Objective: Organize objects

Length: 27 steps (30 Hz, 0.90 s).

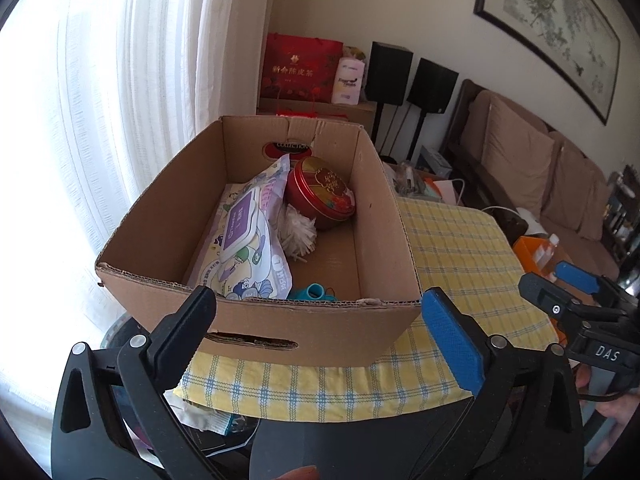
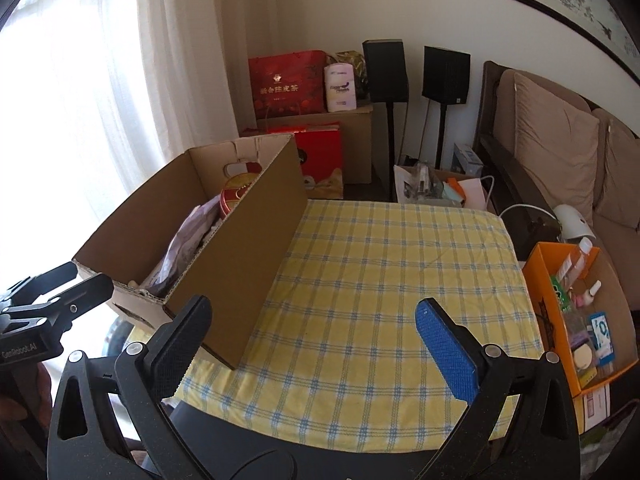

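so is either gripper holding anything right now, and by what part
Nothing is held. The left gripper stands open in front of the brown cardboard box, its pads clear of it; the right gripper stands open over the yellow checked tablecloth.

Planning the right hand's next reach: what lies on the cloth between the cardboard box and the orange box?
Nothing: in the right wrist view the checked cloth is bare between the cardboard box and the orange box.
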Motion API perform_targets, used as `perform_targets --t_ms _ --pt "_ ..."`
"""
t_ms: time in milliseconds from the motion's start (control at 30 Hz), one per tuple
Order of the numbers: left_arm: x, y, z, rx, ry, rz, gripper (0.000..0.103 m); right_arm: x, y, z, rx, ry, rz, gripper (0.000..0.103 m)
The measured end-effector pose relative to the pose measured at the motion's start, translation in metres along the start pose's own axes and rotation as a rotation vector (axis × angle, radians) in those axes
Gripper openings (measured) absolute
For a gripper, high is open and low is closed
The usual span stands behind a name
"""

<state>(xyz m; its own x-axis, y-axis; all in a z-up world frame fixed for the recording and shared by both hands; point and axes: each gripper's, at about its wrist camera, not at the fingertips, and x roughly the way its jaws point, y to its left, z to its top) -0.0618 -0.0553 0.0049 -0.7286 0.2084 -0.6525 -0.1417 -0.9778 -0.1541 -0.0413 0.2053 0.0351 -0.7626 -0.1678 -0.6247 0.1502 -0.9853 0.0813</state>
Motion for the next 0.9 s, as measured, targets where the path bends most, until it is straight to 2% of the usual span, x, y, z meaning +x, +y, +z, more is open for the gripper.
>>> perform_targets --t_ms 133,267,533,900 --pt "-0.002 -0.004 -0.009 0.015 0.013 0.020 0.103 -0.008 -0.004 -0.008 0.002 -0.006 -0.022 0.103" --pt "-0.005 -0.005 -0.017 -0.006 0.034 -0.013 0.103 -0.018 -0.006 -0.018 -0.003 -0.010 -0.045 0.103" --pt "-0.020 -0.017 -0.021 0.021 0.015 0.003 0.103 -0.028 -0.010 -0.034 0.000 -0.005 -0.079 0.103" --pt "-0.024 -0.022 -0.020 0.031 0.011 0.013 0.103 -0.027 -0.016 -0.038 0.015 0.006 -0.095 0.103"
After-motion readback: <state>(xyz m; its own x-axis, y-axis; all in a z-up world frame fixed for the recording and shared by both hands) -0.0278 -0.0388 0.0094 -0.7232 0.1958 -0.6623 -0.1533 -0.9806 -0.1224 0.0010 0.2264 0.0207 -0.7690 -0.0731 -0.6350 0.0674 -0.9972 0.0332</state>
